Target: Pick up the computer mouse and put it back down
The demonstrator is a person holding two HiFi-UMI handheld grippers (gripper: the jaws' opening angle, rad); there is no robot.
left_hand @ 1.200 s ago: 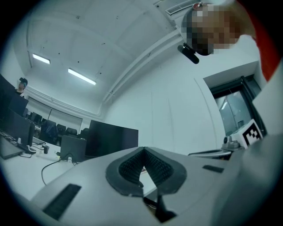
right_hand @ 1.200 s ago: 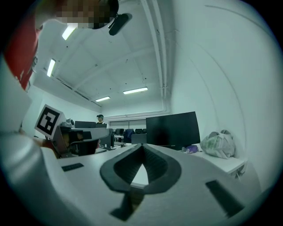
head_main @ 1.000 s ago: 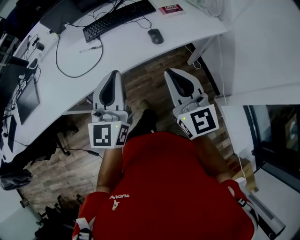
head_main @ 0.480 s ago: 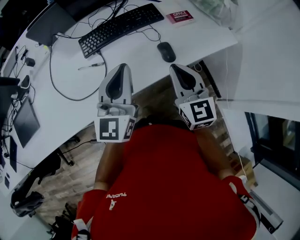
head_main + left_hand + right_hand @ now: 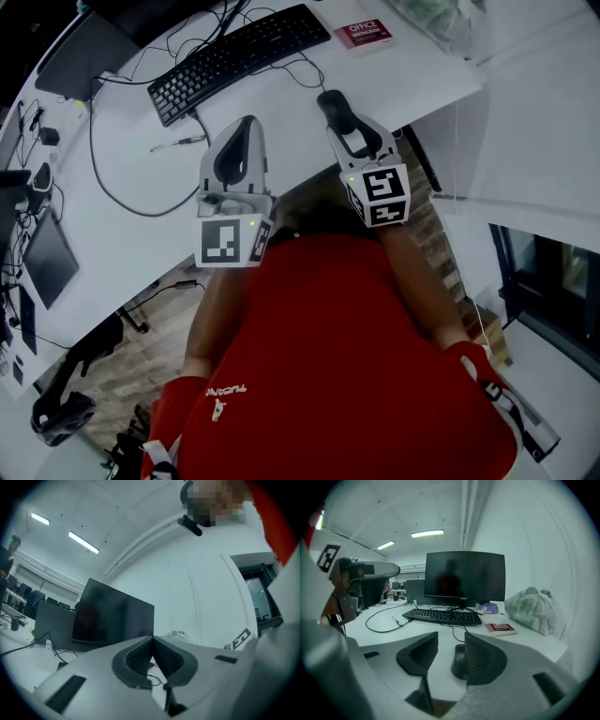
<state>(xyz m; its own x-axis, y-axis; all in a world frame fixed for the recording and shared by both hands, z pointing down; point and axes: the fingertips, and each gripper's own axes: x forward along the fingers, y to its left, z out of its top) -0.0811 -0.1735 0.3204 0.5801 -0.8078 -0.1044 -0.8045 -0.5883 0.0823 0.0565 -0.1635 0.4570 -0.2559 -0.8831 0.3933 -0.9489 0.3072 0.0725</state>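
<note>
From the head view, the small black corded computer mouse lies on the curved white desk, close to its front edge and just in front of the long black keyboard. The grey two-jaw right gripper reaches over that edge with its tips at the mouse, while the matching left gripper hovers over the desk edge to one side, well apart from the mouse. A flat red box lies farther back, and a thin black cable loops across the left stretch. The left gripper view shows the left gripper with its ribbed pads pressed together and nothing between them, pointed toward a dark monitor. The right gripper view shows the right gripper with its jaws opening, about half apart. The mouse rests on the desk just past them, sitting toward the right jaw, and neither pad presses on it. This looks like the approach to the pick-up. The next move probably calls for sliding in so that the mouse sits centred, then closing on its sides. There is open desk left of the mouse. The keyboard, the mouse's cord and the red box crowd the far side, and the desk edge lies close beneath the gripper, so a straight lift seems safest.
</note>
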